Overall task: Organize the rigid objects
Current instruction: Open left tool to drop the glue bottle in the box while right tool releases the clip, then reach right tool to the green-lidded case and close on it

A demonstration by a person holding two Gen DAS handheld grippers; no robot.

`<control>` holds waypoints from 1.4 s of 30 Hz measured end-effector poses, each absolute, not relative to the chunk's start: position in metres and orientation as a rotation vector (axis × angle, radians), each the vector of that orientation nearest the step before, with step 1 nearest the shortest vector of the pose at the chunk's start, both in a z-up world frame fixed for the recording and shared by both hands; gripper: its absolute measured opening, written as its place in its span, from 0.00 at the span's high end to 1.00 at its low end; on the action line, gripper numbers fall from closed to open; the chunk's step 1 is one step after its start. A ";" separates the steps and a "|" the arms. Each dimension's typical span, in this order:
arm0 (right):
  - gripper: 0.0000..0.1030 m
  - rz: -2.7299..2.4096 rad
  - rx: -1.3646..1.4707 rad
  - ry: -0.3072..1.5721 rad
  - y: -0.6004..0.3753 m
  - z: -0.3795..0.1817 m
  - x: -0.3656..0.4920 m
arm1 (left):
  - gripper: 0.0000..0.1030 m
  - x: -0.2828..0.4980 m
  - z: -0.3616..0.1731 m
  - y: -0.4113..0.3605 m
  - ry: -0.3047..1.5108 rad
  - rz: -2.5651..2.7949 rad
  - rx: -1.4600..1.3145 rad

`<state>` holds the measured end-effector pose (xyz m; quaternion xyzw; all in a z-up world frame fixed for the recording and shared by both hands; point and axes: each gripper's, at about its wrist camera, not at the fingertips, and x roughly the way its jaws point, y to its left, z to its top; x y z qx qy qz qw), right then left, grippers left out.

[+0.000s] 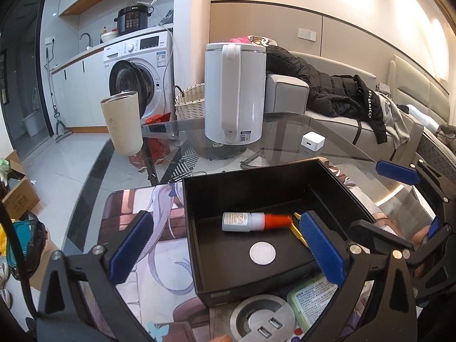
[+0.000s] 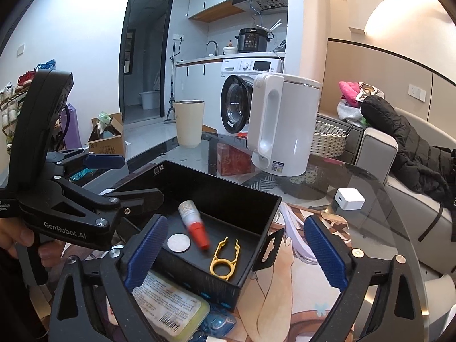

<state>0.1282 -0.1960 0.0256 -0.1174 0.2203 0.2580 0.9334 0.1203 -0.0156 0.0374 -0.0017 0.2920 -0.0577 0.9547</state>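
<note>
On the glass counter (image 1: 285,131) sat an open black box (image 1: 256,196), and everything else is placed from it. Inside the box lay a small bottle with a red cap (image 1: 256,221), a round silver disc (image 1: 262,253) just beside it toward the near wall, and a yellow plastic clip (image 2: 224,259) resting flat on the box floor next to the bottle's cap end. Outside the box, against its near wall, lay a flat green packet with a printed label (image 2: 171,305), and beside that a round metal socket plate (image 1: 263,317) was set into the counter. Under the box spread a printed mat (image 1: 159,245). Beyond the box stood a white kettle (image 1: 235,94), a cream tumbler (image 1: 122,122) off to its left, and a small white cube (image 1: 312,141) on the glass to its right. The left claw (image 1: 228,252) hung spread wide over the near part of the box, holding nothing, one pad outside the box wall and the other above its floor. The right claw (image 2: 236,256) was likewise spread wide and empty, straddling the box's near corner.
</note>
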 end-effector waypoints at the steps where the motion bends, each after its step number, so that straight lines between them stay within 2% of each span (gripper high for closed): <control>1: 0.03 0.525 -0.240 0.449 -0.197 0.026 0.127 | 0.00 0.119 0.038 -0.016 0.593 -0.115 -0.003; 13: 0.01 0.504 -0.205 0.485 -0.206 0.026 0.112 | 0.00 0.095 0.040 -0.008 0.593 -0.081 -0.009; 24: 0.01 0.492 -0.132 0.600 -0.212 0.013 0.104 | 0.00 0.079 0.031 0.002 0.616 -0.055 -0.004; 42: 0.01 0.524 -0.250 0.715 -0.183 -0.016 0.084 | 0.00 0.063 0.010 0.007 0.693 -0.056 0.014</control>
